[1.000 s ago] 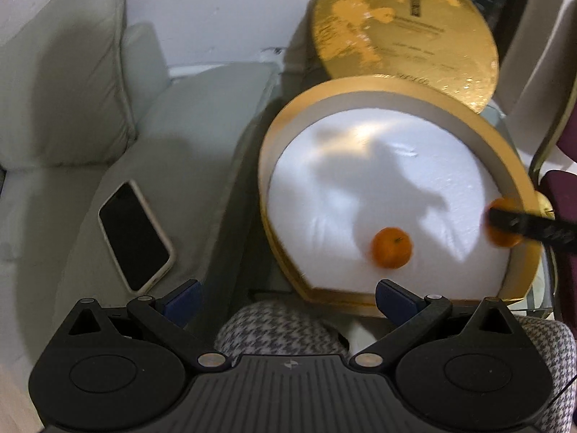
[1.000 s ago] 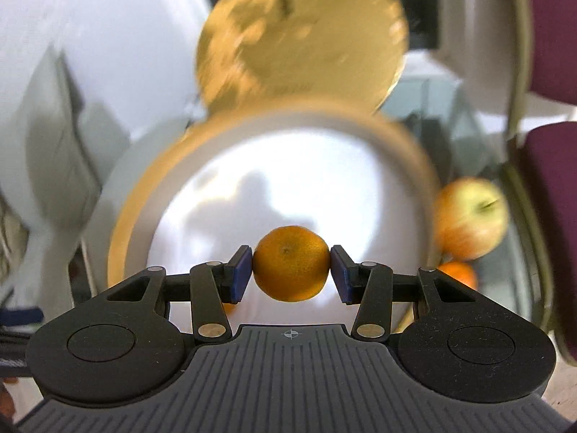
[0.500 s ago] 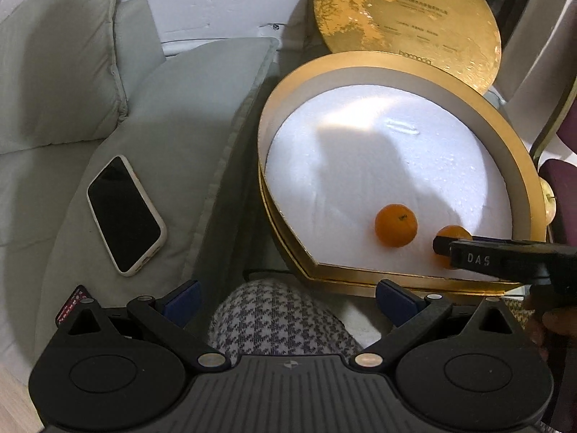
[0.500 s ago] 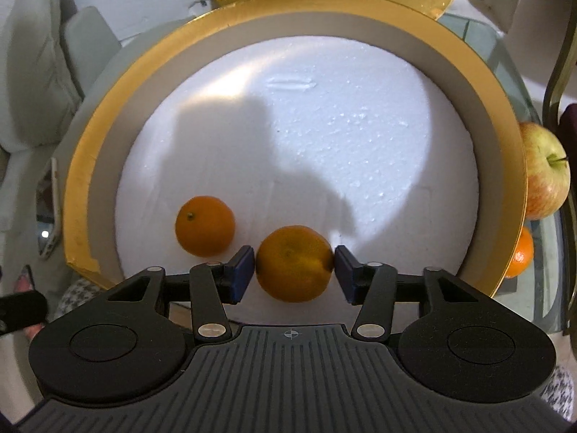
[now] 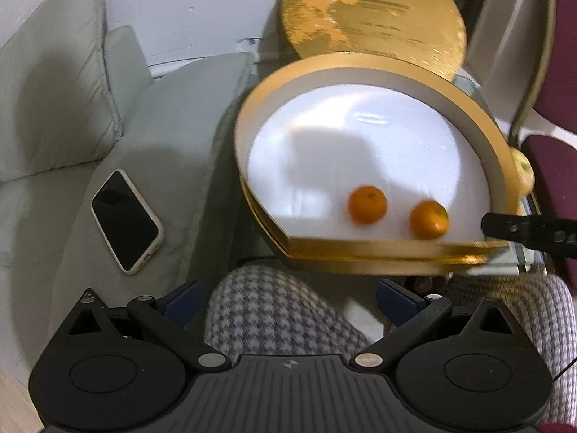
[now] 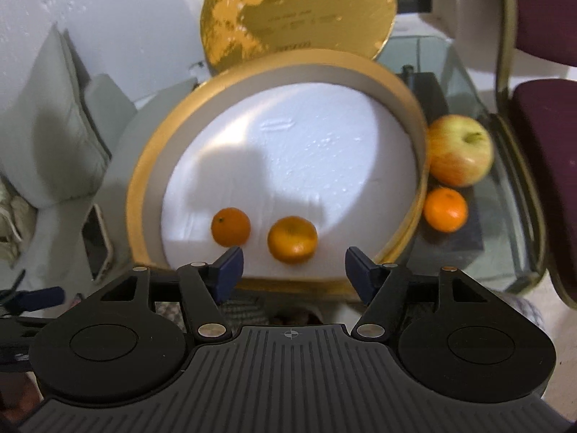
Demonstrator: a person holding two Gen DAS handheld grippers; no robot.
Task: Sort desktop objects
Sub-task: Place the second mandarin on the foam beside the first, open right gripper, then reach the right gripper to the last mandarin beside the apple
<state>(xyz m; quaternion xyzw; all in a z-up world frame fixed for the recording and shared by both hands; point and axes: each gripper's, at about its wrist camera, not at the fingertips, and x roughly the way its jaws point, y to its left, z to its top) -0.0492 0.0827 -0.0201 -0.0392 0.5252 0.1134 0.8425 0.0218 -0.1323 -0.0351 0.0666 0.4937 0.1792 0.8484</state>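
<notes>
Left wrist view: the left hand-held gripper (image 5: 288,297) hangs released and empty over a houndstooth-clad knee (image 5: 277,310), well short of the gold round box (image 5: 249,115). Two tangerines lie on the box's white foam near its near edge: the left tangerine (image 5: 367,204) and the right tangerine (image 5: 429,219). A phone (image 5: 125,221) rests on the sofa cushion at left.

Right wrist view: the right hand-held gripper (image 6: 294,269) is spread wide, with the right tangerine (image 6: 292,239) just beyond it, free. An apple (image 6: 458,149) and a third tangerine (image 6: 445,209) sit on the glass tabletop (image 6: 505,238), right of the box; the right gripper is far nearer them.

Half a second ago its pads flanked that tangerine closely; now it has let go and drawn back.
</notes>
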